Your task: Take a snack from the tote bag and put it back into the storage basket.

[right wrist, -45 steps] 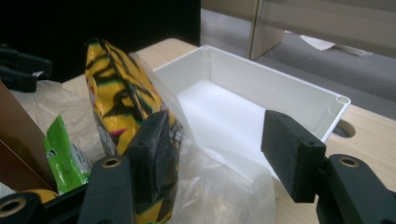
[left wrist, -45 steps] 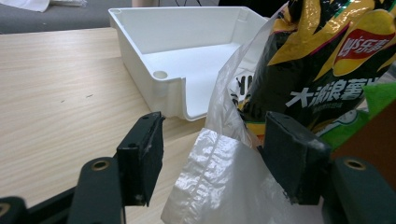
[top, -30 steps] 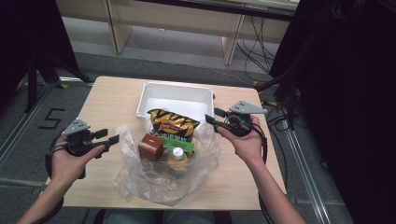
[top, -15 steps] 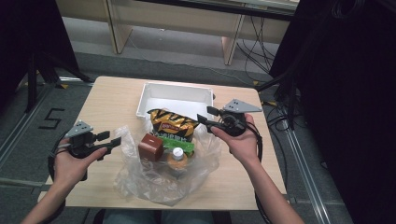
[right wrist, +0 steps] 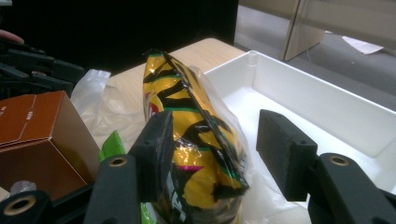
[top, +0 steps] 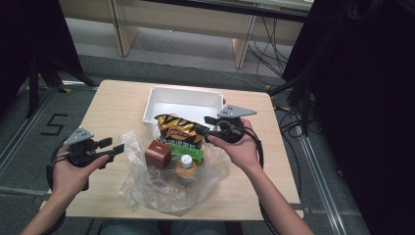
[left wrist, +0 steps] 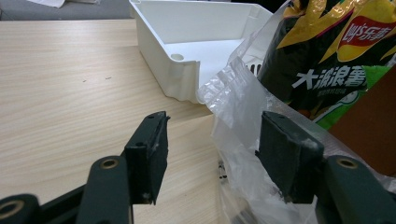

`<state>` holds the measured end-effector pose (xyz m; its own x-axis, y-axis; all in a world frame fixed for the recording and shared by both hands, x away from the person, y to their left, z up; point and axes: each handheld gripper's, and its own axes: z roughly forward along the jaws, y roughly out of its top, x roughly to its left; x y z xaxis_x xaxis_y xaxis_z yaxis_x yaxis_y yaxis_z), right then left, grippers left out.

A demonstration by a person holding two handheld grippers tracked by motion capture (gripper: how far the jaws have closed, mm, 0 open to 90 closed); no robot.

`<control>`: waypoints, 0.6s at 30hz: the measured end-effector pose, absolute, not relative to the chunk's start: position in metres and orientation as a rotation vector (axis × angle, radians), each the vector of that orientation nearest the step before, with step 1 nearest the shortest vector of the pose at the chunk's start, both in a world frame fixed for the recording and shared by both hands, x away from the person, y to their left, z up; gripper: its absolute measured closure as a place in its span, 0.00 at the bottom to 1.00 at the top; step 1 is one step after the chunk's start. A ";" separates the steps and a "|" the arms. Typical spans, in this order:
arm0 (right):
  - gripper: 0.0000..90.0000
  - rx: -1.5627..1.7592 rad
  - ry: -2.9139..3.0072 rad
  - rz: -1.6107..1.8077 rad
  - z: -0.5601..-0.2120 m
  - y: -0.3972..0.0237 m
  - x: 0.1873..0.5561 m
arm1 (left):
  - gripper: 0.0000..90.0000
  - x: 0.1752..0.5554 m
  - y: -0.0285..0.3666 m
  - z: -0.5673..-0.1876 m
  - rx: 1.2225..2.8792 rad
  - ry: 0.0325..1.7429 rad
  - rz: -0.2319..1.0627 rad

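A yellow, black and green chip bag [top: 177, 133] stands in an open clear plastic bag [top: 169, 188], next to a brown box [top: 157, 153] and a white-capped bottle [top: 186, 161]. My right gripper [top: 205, 126] reaches in from the right. In the right gripper view the chip bag [right wrist: 196, 140] sits between the jaws of my right gripper [right wrist: 215, 135], which have just been opening; the right pad stands clear of it. My left gripper [top: 111, 146] hovers open at the plastic bag's left edge. In the left gripper view, the plastic [left wrist: 238, 116] lies beside the right pad of my left gripper [left wrist: 212, 135].
An empty white tray [top: 182, 93] stands on the wooden table [top: 117, 105] just behind the chip bag; its corner [left wrist: 187, 70] is ahead of my left gripper. Shelving and cables lie on the floor beyond the table.
My right gripper has moved left from beside the tray onto the chip bag's top, and its jaws have spread. The left hand has stayed put.
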<state>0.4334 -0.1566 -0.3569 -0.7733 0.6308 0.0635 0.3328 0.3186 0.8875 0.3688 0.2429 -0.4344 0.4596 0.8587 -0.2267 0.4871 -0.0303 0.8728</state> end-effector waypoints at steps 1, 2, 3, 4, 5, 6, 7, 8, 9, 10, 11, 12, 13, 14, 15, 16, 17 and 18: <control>0.52 0.874 2.294 1.430 -0.359 -0.152 0.436 | 0.47 0.369 0.243 -0.436 1.685 1.172 0.448; 0.52 0.874 2.294 1.430 -0.359 -0.152 0.436 | 0.47 0.369 0.243 -0.436 1.685 1.172 0.448; 0.52 0.867 2.310 1.421 -0.360 -0.149 0.440 | 0.47 0.370 0.242 -0.439 1.691 1.179 0.443; 0.52 0.867 2.310 1.421 -0.360 -0.149 0.440 | 0.47 0.370 0.242 -0.439 1.691 1.179 0.443; 0.53 0.865 2.315 1.412 -0.361 -0.148 0.442 | 0.47 0.370 0.241 -0.440 1.694 1.180 0.437; 0.53 0.862 2.334 1.405 -0.362 -0.145 0.445 | 0.47 0.371 0.240 -0.444 1.708 1.184 0.430; 0.53 0.862 2.334 1.405 -0.362 -0.145 0.445 | 0.47 0.371 0.240 -0.444 1.708 1.184 0.430; 0.55 0.874 2.334 1.412 -0.365 -0.141 0.446 | 0.47 0.372 0.240 -0.447 1.716 1.189 0.425; 0.55 0.857 2.344 1.398 -0.365 -0.141 0.448 | 0.47 0.373 0.240 -0.447 1.721 1.185 0.423; 0.56 0.847 2.350 1.398 -0.367 -0.139 0.448 | 0.47 0.373 0.239 -0.448 1.726 1.188 0.423; 0.57 0.830 2.367 1.392 -0.368 -0.137 0.450 | 0.47 0.373 0.239 -0.448 1.727 1.190 0.423; 0.57 0.816 2.364 1.383 -0.370 -0.136 0.451 | 0.47 0.373 0.239 -0.449 1.727 1.184 0.418; 0.57 0.818 2.369 1.378 -0.370 -0.136 0.451 | 0.47 0.373 0.239 -0.449 1.729 1.189 0.423; 0.57 0.818 2.369 1.378 -0.370 -0.136 0.451 | 0.47 0.373 0.239 -0.449 1.729 1.189 0.423; 0.59 0.847 2.373 1.401 -0.372 -0.133 0.451 | 0.47 0.373 0.239 -0.451 1.726 1.191 0.420; 0.60 0.849 2.380 1.400 -0.372 -0.134 0.452 | 0.47 0.374 0.239 -0.451 1.728 1.187 0.416; 0.61 0.852 2.382 1.411 -0.372 -0.133 0.452 | 0.47 0.373 0.239 -0.451 1.732 1.191 0.418; 0.61 0.852 2.382 1.411 -0.372 -0.133 0.452 | 0.47 0.373 0.239 -0.451 1.732 1.191 0.418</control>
<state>0.4524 -0.1335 -0.3721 -0.7997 0.5947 0.0831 0.3588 0.3622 0.8603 0.3735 0.2389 -0.4514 0.4654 0.8563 -0.2240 0.5279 -0.0655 0.8468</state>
